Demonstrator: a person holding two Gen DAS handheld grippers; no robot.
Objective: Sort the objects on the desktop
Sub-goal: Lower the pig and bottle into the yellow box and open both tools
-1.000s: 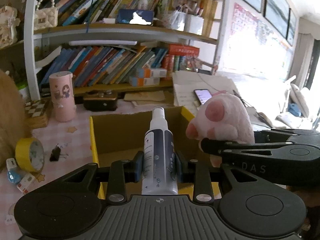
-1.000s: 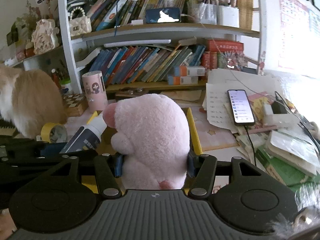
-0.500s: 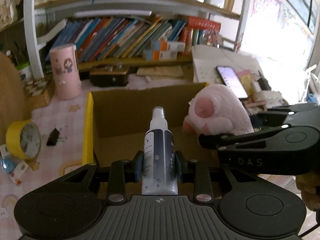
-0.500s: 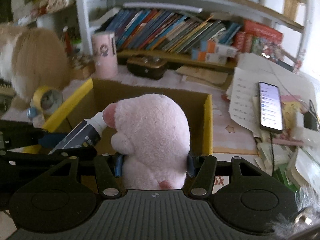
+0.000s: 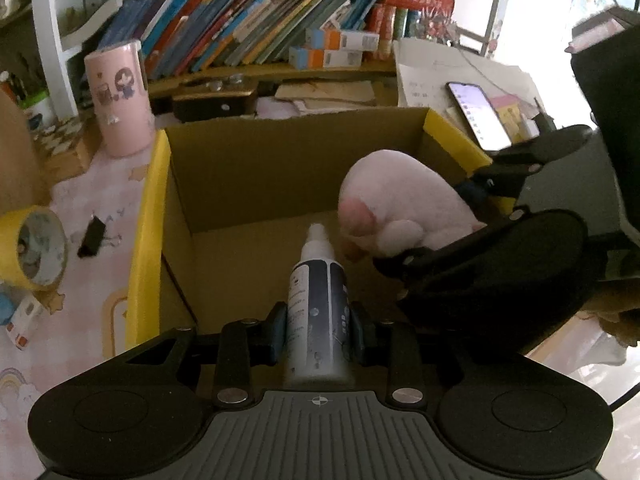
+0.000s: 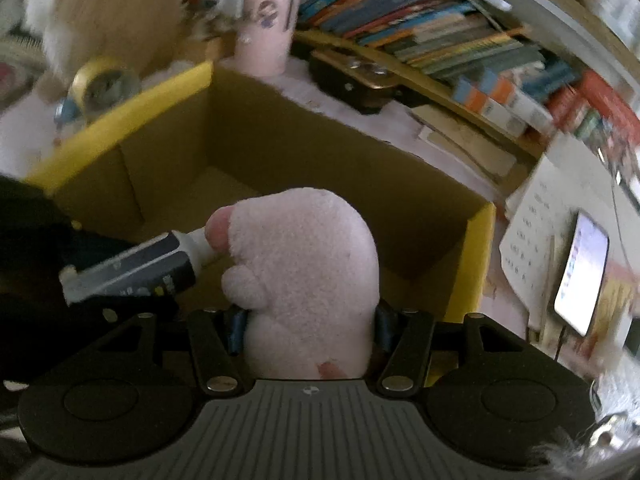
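Left gripper (image 5: 318, 334) clamped on one spray bottle (image 5: 318, 300), nozzle pointing down into the open cardboard box (image 5: 280, 160). Right gripper (image 6: 308, 328) pinching one pink plush paw (image 6: 304, 276), also over the box, nozzle right up against the plush.

Only the left wrist view shows the black binder clip (image 5: 92, 236) on the pink mat, and the right gripper from the side. Only the right wrist view shows a furry orange-white shape (image 6: 100, 8) behind the box; that frame is motion-blurred.

In both views: one yellow tape roll (image 5: 30, 248), one pink cup (image 5: 118, 98), one lit phone (image 5: 478, 116), one dark case (image 5: 216, 100) by the shelf. Books too many to count.
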